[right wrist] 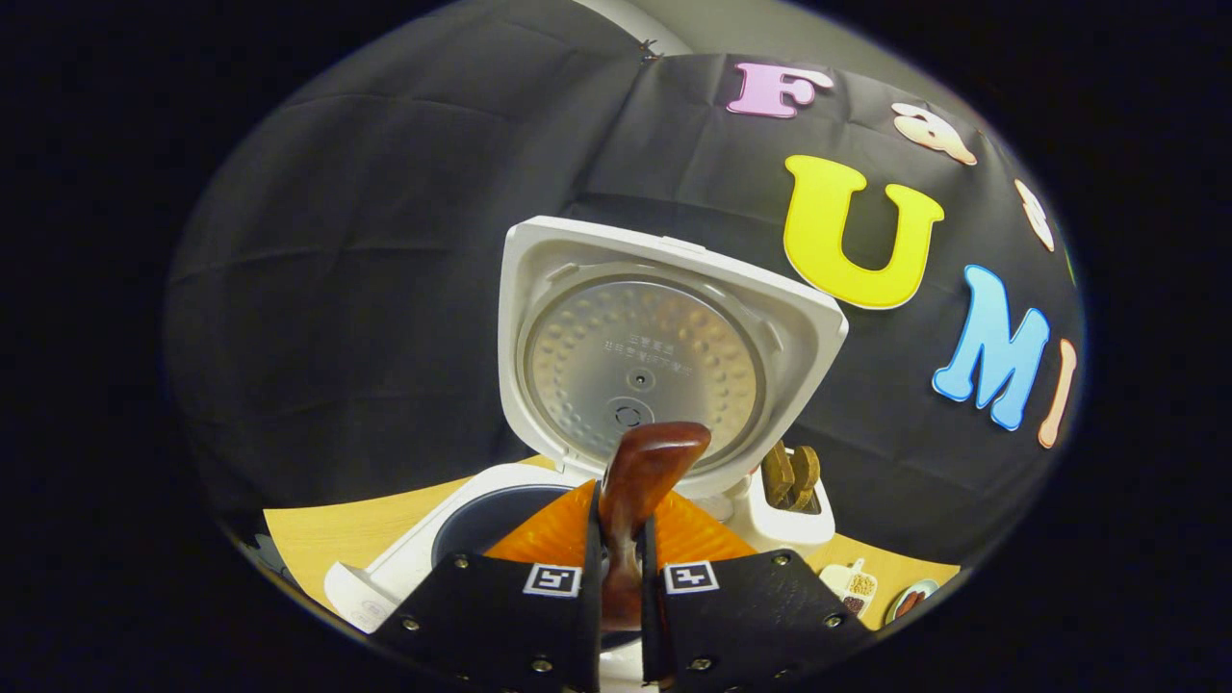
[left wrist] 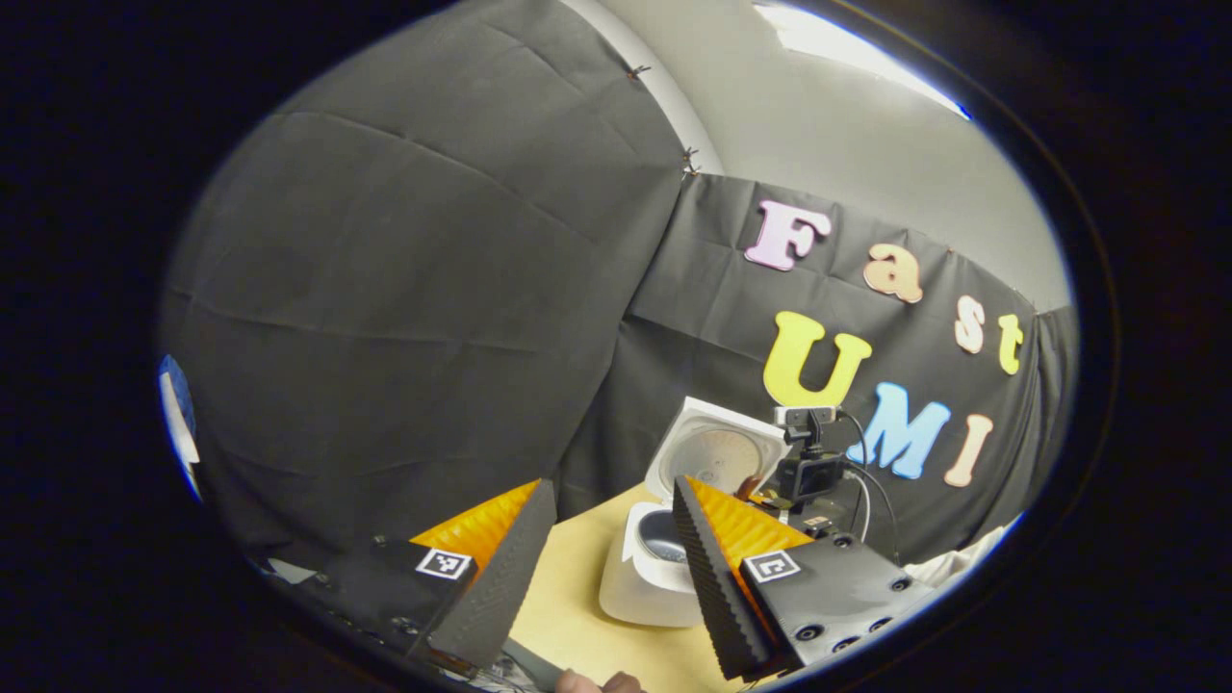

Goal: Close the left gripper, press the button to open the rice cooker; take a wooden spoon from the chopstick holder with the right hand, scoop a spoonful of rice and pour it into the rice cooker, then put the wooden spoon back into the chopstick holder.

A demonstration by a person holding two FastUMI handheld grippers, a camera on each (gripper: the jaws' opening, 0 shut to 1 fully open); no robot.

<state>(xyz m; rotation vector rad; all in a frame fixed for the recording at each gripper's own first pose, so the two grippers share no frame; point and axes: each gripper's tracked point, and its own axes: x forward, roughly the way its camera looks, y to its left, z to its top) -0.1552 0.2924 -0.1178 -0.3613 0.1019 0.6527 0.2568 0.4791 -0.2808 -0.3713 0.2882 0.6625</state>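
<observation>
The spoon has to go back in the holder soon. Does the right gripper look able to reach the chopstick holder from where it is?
Probably yes. The right gripper, shut on the wooden spoon, sits over the open rice cooker. The chopstick holder stands just beside the cooker's raised lid, its top open, with nothing between.

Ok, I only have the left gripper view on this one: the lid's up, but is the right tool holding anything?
Observer: Yes. The right tool is shut on the wooden spoon, whose wide end is raised in front of the open lid.
Operator: Where is the chopstick holder?
Observer: The chopstick holder stands just right of the rice cooker, with wooden utensils in it.
Operator: Anything else on the table?
Observer: Two small dishes with food lie nearer the camera than the holder.
</observation>
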